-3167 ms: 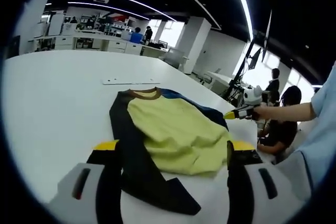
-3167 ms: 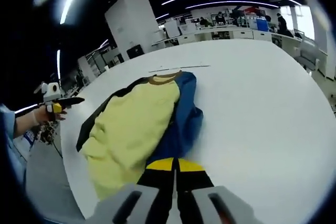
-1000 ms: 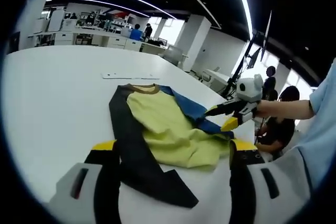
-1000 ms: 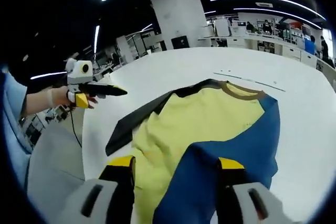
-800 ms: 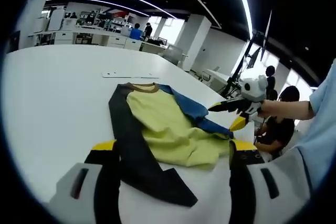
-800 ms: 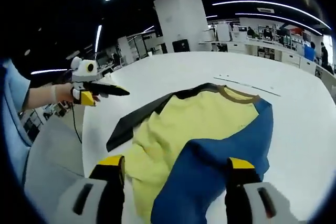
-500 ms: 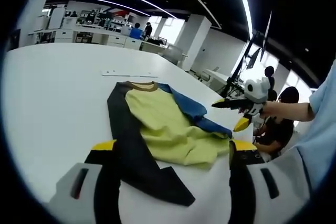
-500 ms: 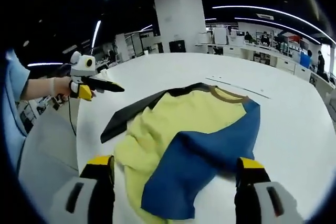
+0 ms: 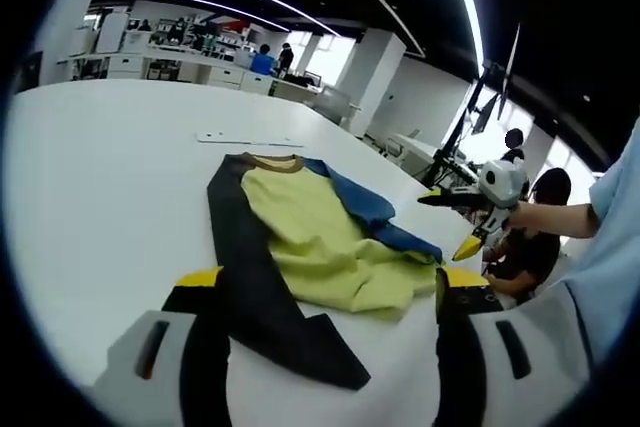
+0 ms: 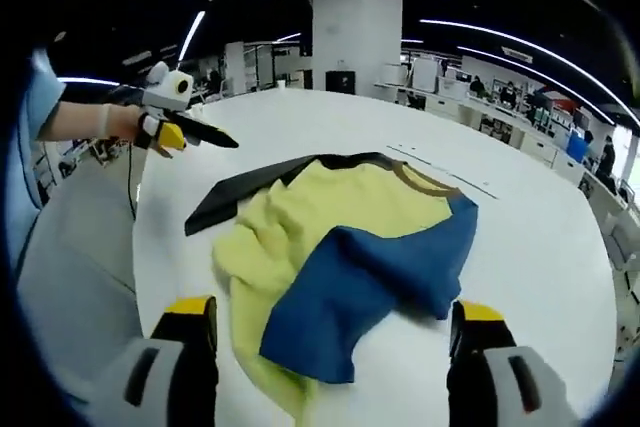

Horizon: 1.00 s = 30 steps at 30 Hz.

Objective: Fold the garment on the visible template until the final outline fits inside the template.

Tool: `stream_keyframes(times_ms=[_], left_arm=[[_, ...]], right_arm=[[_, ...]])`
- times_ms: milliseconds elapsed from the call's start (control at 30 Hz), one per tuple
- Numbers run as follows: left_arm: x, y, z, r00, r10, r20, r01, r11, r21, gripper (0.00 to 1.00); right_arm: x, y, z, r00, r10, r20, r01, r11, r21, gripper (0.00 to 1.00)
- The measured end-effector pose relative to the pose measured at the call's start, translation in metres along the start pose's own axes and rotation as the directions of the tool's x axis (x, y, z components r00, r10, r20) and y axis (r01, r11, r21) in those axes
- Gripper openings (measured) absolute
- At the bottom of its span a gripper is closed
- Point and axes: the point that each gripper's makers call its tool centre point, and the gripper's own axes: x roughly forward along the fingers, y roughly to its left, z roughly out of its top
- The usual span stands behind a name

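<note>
On the white table lies a garment with a yellow body, a brown collar, a black sleeve and a blue sleeve. In the right gripper view the blue sleeve lies folded across the yellow body. My left gripper stands open at the garment's hem, holding nothing. My right gripper is open too, just short of the blue sleeve's end. Each gripper also appears in the other's view: the right gripper beside the blue side, the left gripper off the black sleeve.
A thin pale strip lies on the table beyond the collar. The table's curved edge runs close to the person's sleeve. People sit beyond the table. Desks and a white column stand far back.
The right gripper, shut on the blue sleeve 3.2 s ago, has opened and drawn back. The blue sleeve now rests across the yellow body. The left gripper has barely moved.
</note>
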Motion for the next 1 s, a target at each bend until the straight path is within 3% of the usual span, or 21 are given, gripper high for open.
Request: stream_keyframes(times_ms=[167, 267, 567, 767, 833, 900, 1000], left_arm=[[0.000, 0.000, 0.000, 1.000, 0.001, 0.003, -0.001, 1.000, -0.004, 0.82], [-0.001, -0.001, -0.001, 1.000, 0.001, 0.004, -0.001, 1.000, -0.008, 0.82], [-0.003, -0.001, -0.005, 1.000, 0.004, 0.002, -0.004, 1.000, -0.013, 0.82], [-0.003, -0.001, -0.006, 1.000, 0.006, 0.004, -0.005, 1.000, -0.023, 0.81], [-0.003, -0.002, -0.007, 1.000, 0.004, 0.005, -0.004, 1.000, -0.024, 0.81], [-0.003, -0.002, -0.007, 1.000, 0.004, 0.004, -0.004, 1.000, -0.025, 0.81], [-0.002, -0.003, -0.009, 1.000, 0.004, 0.001, -0.004, 1.000, -0.027, 0.81]], right_arm=[[-0.004, 0.006, -0.002, 0.998, -0.054, 0.016, 0.055, 0.996, -0.065, 0.80], [-0.005, 0.013, -0.004, 0.998, -0.059, 0.030, 0.060, 0.998, -0.028, 0.72], [-0.006, 0.028, -0.014, 0.992, -0.121, 0.028, 0.124, 0.980, -0.157, 0.48], [-0.003, 0.038, -0.022, 0.988, -0.154, 0.009, 0.148, 0.925, -0.349, 0.37], [-0.003, 0.036, -0.024, 0.981, -0.194, 0.010, 0.181, 0.897, -0.404, 0.36], [-0.001, 0.039, -0.026, 0.981, -0.193, 0.014, 0.182, 0.897, -0.404, 0.36], [0.003, 0.036, -0.035, 0.973, -0.229, -0.008, 0.195, 0.846, -0.496, 0.35]])
